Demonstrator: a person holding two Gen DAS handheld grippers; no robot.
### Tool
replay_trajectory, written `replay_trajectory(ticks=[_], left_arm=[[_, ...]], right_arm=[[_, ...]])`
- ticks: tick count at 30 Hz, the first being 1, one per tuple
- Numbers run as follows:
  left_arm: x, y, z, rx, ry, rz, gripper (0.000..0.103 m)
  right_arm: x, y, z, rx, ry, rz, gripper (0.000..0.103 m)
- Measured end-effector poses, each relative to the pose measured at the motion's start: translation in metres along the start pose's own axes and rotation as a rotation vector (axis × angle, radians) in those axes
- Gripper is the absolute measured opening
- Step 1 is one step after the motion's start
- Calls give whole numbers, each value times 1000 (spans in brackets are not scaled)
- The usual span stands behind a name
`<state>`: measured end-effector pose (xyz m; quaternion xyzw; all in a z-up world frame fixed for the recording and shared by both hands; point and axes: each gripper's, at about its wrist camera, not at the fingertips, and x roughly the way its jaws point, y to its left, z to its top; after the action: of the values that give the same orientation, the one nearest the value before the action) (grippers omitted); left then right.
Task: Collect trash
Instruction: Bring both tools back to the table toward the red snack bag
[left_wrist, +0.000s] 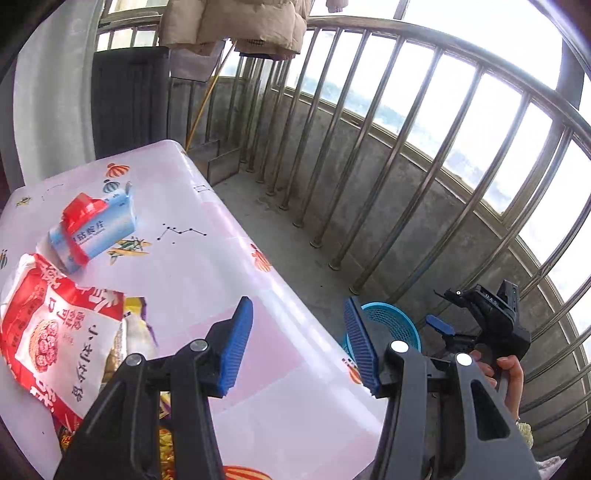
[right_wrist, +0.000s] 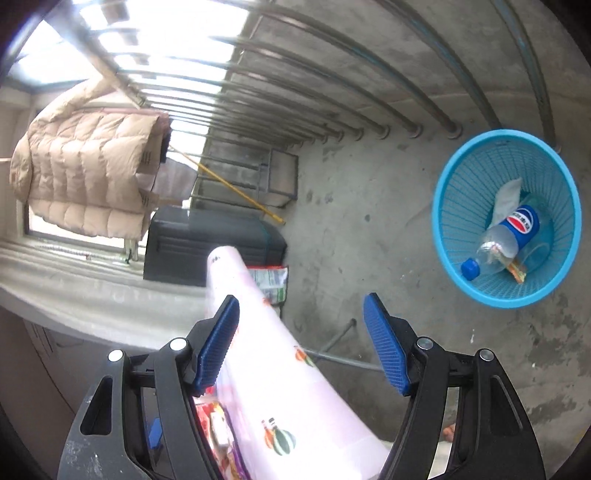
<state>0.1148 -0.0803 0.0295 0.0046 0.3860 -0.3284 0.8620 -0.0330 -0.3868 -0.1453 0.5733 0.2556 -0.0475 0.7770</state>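
Observation:
My left gripper is open and empty above the near right part of the table, which has a pink patterned cloth. On the table lie a blue and red carton, a red and white snack bag and a yellow wrapper, all left of the gripper. My right gripper is open and empty, held off the table's edge above the floor; it also shows in the left wrist view. A blue mesh bin on the floor holds a Pepsi bottle and wrappers.
A metal railing runs along the concrete balcony wall. A beige puffer jacket hangs at the window. A dark case and a yellow stick stand at the far end. A green and white bag lies on the floor.

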Motion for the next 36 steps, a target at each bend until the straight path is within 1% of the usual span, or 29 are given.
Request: replay_trajectory(ticks=[4,8,11,16,19,21,26,31,34,35,36], left_arm=[[-46,56,-26,-93,-63,98,50],[-87,103,-55,-188,-129,166,50],[-110,133,-73,-243,-174,221,50],[-132,177,-90,-295,-224,302,50],[-132,198,-94,-316,-236,341,50],[-130,210,-96,-323,-247,349,50],[-112,231,-93,-307,-224,367,50],[-86,239,-89,-254,-170,340,50],[-72,243,-88,-257,-142,333,49],[-68,244,-87,-255,-136,331,49],[-64,245,-86,-252,-130,332,45]], right_arm=[[30,50,-35,-136,133,37,66],[66,90,-75,-227,286,65,62],[95,117,-105,-283,392,78,59],[137,151,-144,-357,523,88,54],[159,161,-165,-386,579,76,52],[171,168,-175,-393,604,68,50],[192,182,-190,-406,646,39,48],[204,185,-192,-406,657,14,47],[212,184,-194,-399,669,5,46],[216,183,-195,-396,674,3,46],[219,183,-197,-393,680,1,45]])
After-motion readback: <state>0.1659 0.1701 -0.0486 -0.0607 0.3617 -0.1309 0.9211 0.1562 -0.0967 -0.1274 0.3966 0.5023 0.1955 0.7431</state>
